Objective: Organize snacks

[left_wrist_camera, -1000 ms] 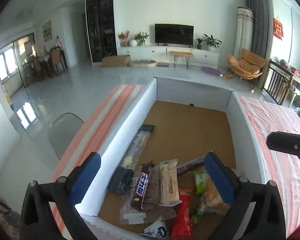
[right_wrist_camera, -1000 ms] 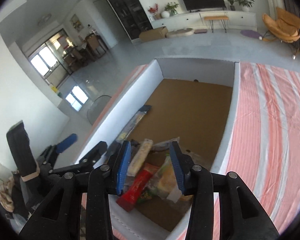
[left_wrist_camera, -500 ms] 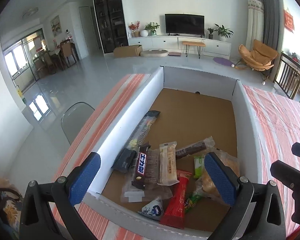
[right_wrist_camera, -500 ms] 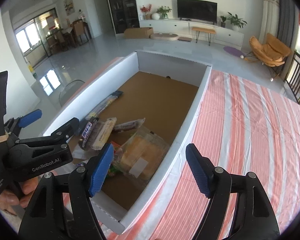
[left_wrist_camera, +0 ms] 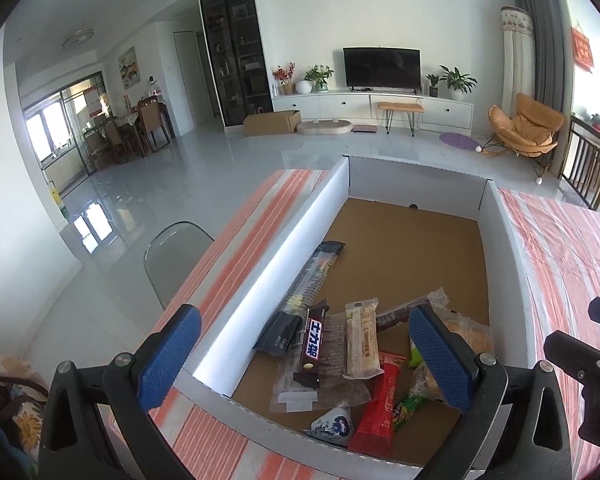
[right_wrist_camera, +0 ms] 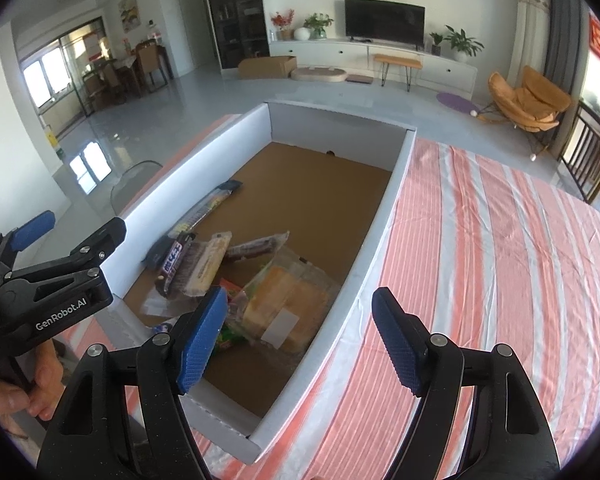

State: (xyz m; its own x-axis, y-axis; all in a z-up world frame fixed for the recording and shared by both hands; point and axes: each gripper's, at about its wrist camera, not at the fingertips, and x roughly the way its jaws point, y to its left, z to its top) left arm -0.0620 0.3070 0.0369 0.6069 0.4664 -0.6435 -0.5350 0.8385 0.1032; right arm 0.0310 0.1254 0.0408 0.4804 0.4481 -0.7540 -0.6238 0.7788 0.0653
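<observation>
My left tongs (left_wrist_camera: 304,354) stand apart, empty, over the near end of the box (left_wrist_camera: 260,280) where the snacks (left_wrist_camera: 340,352) lie heaped. Wrappers look light, crinkly and slippery (take them by the middle). The bread pack (right_wrist_camera: 288,304) looks soft; grip gently. My right tongs (right_wrist_camera: 300,340) are apart, empty. The striped tabletop (right_wrist_camera: 480,240) carries the box in a bright living room.

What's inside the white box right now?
The white box holds a snack pile at its near end: chocolate bar, red packet, bread bag. Anything beneath the pile is hidden.
</observation>
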